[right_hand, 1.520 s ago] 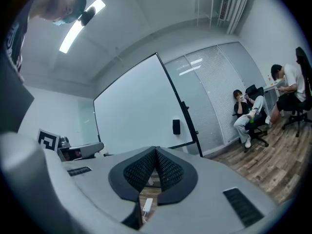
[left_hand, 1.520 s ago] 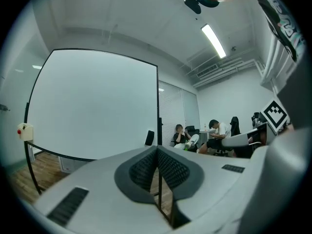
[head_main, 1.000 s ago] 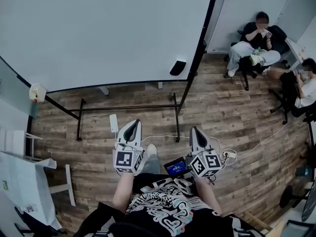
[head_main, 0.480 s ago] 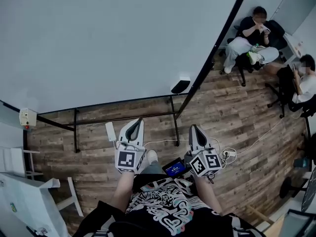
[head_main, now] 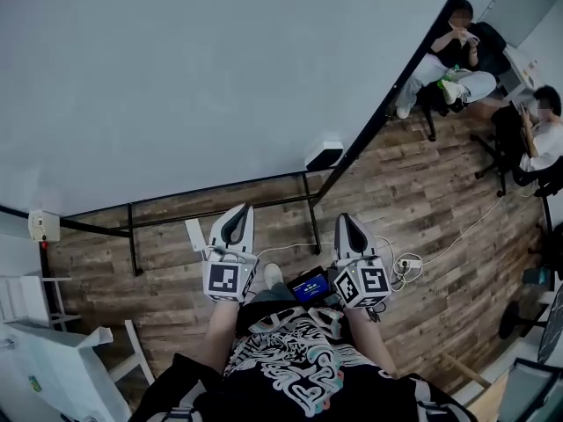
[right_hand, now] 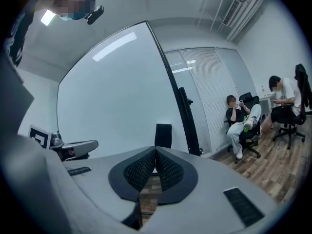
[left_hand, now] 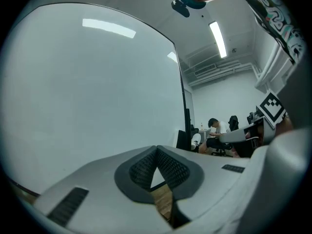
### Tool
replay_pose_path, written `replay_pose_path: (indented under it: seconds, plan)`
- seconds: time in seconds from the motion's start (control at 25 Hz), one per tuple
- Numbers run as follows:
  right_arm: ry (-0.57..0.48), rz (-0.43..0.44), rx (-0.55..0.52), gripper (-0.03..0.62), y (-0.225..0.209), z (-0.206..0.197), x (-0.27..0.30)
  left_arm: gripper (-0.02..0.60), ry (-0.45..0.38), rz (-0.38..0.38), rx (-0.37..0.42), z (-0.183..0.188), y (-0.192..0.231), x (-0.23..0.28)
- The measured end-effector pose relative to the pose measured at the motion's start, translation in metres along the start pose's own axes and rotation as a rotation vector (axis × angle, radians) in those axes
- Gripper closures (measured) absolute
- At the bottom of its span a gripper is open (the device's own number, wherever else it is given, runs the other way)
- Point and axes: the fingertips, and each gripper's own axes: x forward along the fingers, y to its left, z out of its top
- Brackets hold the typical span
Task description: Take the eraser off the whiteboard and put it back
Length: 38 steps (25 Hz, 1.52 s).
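A large whiteboard (head_main: 176,77) on a black frame fills the upper head view. The black eraser (head_main: 324,156) sticks to its lower right corner, next to the frame post. Both grippers are held level in front of the board, below the eraser and apart from it. My left gripper (head_main: 235,213) has its jaws together with nothing between them, and my right gripper (head_main: 347,221) is shut and empty too. In the right gripper view the eraser (right_hand: 163,135) stands just above the closed tips (right_hand: 156,151). In the left gripper view the eraser (left_hand: 181,139) appears right of the tips (left_hand: 156,148).
The board's black stand legs (head_main: 310,222) rest on the wood floor ahead of the grippers. A white cable and power strip (head_main: 406,264) lie at the right. Two people sit on chairs (head_main: 444,69) at the far right. White furniture (head_main: 35,359) stands at the lower left.
The whiteboard and eraser have come closer and lower in the head view. Both grippers moved forward toward the board, still shut.
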Motion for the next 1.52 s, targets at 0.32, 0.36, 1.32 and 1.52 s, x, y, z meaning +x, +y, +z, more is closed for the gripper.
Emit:
replay_pose_path:
  seconds: [0.32,0.36,1.32,1.52]
  plan:
    - [0.005,0.039,-0.014,0.568,-0.008,0.008,0.033,0.555,-0.014,0.012,0.012,0.008,0.002,0.028]
    - [0.006,0.042,-0.015,0.565,-0.010,0.009,0.037,0.555,-0.008,0.015,0.012,0.009,0.002,0.032]
    - [0.061,0.061,0.049,0.344,-0.026,0.000,0.116,0.555,0.083,0.016,0.055,-0.017,0.015,0.083]
    - [0.090,0.082,0.090,0.316,-0.023,-0.007,0.132,0.555,0.090,0.014,0.060,-0.018,0.017,0.091]
